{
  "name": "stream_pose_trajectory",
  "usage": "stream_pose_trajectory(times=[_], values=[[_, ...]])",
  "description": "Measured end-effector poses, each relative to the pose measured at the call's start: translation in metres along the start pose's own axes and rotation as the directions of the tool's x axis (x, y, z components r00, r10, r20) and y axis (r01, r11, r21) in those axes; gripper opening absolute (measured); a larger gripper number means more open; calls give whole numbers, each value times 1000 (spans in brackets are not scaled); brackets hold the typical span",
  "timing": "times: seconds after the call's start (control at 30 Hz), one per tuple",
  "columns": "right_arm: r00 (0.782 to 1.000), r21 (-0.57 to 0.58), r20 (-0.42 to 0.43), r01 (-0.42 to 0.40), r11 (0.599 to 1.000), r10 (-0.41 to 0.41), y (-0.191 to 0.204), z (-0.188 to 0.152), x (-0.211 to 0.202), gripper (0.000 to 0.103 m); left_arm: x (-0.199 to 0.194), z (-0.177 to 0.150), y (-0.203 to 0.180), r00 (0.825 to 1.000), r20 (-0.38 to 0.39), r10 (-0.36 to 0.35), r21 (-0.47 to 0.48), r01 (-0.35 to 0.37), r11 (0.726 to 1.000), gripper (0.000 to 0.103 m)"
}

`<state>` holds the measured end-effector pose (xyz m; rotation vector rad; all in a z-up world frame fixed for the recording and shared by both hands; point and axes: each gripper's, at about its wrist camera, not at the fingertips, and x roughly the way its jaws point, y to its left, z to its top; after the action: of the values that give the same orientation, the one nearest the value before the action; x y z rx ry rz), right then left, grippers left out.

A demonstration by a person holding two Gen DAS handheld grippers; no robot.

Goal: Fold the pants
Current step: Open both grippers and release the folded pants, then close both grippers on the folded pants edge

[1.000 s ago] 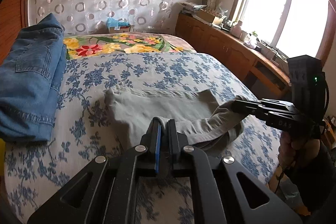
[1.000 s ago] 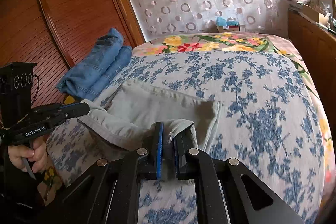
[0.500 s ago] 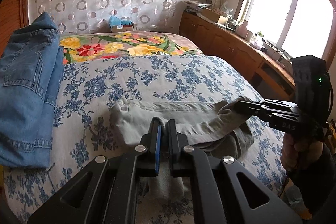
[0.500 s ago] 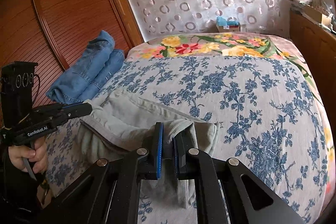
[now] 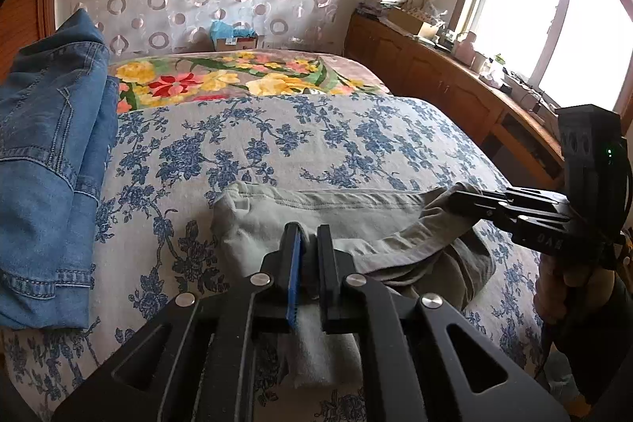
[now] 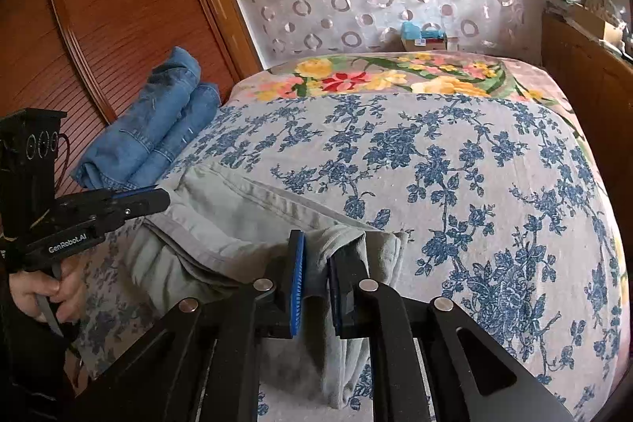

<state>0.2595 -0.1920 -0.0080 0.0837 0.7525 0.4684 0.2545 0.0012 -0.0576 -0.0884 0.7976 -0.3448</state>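
Grey-green pants [image 5: 336, 208] lie folded on the blue-flowered bedspread [image 5: 316, 137], with a doubled edge at the near side. My left gripper [image 5: 308, 230] has its jaws opening, and a fold of the pants still sits between its pads near the left end. The right gripper [image 6: 316, 240] is opening too, with the cloth [image 6: 237, 216] bunched between its pads at the right end. Each gripper shows in the other's view: the right gripper [image 5: 451, 198] and the left gripper [image 6: 164, 198], both held in a person's hands and touching the pants' edge.
Folded blue jeans [image 5: 47, 165] lie on the bed's left side, next to a wooden wardrobe [image 6: 118, 6]. A flowered blanket [image 5: 237, 78] covers the head end, with a small box [image 5: 233, 36] behind it. A wooden cabinet [image 5: 435, 82] runs under the window on the right.
Both grippers have carried the pants' edge forward and down onto the bed. The raised fold now lies lower, and the gap between each pair of jaws has widened slightly.
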Motion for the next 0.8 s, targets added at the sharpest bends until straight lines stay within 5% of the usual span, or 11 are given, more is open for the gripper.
stream_pose_trajectory(times=[0.1, 0.17, 0.27, 0.37, 0.8], values=[[1000, 4, -9, 4, 1000, -4, -1, 0, -1, 18, 0, 0, 0, 1000, -5, 4, 8, -4, 1000, 19], [1000, -3, -3, 11, 1000, -11, 0, 0, -5, 23, -2, -1, -1, 1000, -1, 17, 16, -17, 1000, 39], [999, -13, 7, 36, 999, -36, 0, -1, -12, 36, -5, -2, 0, 1000, 6, 14, 20, -14, 1000, 49], [999, -14, 16, 41, 999, -41, 0, -5, -21, 38, -8, -4, 0, 1000, 3, 19, 22, -19, 1000, 60], [993, -35, -86, 75, 997, -78, -1, -36, -39, 38, -26, -42, 8, 998, -49, 49, 27, -48, 999, 61]])
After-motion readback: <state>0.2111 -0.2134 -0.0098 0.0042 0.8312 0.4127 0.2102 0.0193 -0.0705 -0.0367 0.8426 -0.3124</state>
